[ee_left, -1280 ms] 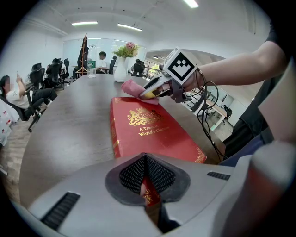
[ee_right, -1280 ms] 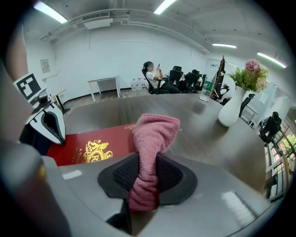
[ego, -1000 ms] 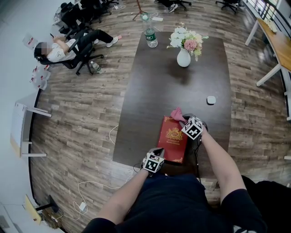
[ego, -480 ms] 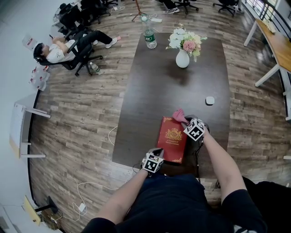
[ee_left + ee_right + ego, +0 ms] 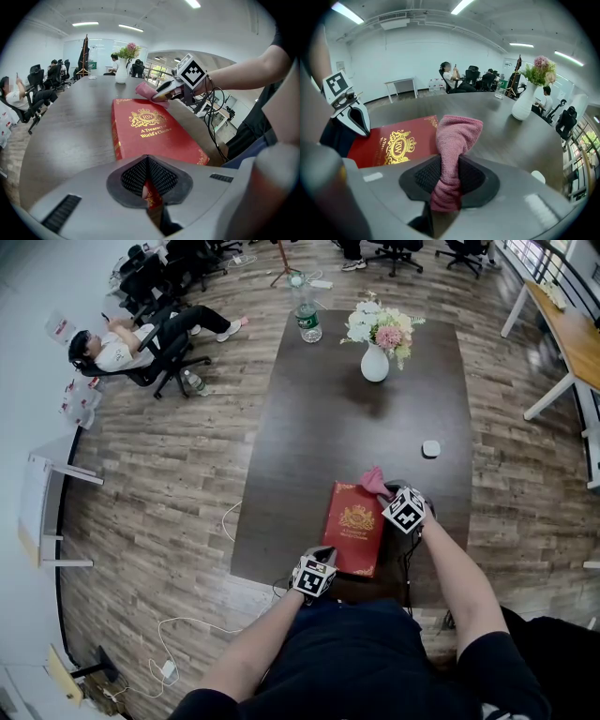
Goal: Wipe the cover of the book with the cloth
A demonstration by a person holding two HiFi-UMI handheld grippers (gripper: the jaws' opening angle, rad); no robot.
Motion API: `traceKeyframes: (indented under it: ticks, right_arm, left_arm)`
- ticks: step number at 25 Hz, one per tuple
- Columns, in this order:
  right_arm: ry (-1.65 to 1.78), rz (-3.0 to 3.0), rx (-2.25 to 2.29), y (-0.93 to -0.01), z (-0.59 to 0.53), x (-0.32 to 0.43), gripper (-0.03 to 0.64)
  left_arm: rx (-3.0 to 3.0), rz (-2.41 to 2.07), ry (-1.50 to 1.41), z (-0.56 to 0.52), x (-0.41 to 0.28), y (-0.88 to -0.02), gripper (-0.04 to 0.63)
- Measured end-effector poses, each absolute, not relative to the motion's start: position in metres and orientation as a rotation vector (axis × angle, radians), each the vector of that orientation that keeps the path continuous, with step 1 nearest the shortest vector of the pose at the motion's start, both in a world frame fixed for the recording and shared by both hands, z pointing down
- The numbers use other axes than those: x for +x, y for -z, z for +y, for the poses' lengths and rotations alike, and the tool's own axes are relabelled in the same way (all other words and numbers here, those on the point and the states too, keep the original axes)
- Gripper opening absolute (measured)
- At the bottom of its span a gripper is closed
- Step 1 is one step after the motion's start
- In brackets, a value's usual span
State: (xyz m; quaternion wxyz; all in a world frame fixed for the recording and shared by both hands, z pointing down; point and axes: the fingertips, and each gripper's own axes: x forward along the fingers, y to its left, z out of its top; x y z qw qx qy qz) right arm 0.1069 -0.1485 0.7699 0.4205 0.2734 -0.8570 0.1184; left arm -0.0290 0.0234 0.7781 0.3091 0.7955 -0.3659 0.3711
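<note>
A red book with gold print lies near the front edge of the dark table. My left gripper is shut on the book's near edge. A pink cloth rests at the book's far right corner, and my right gripper is shut on it. In the right gripper view the cloth stands bunched between the jaws of the right gripper, with the book to its left. The left gripper view shows the left gripper clamped on the cover.
A white vase of flowers and a plastic bottle stand at the table's far end. A small white object lies right of centre. A person sits in an office chair at far left. Cables lie on the wooden floor.
My right gripper has shifted a little to the right with the cloth, along the book's far end. The left gripper and the book have stayed put.
</note>
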Motion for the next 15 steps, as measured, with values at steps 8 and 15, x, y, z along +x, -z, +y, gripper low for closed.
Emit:
traceKeyframes:
  ticks: [8, 15]
  right_arm:
    - [-0.316, -2.140, 0.709, -0.772, -0.145, 0.118, 0.107]
    - [-0.295, -2.123, 0.716, -0.771, -0.142, 0.125, 0.107]
  left_arm:
    - [2.113, -0.970, -0.984, 0.023, -0.030, -0.783, -0.005]
    - [2.112, -0.968, -0.978, 0.024, -0.029, -0.779, -0.005]
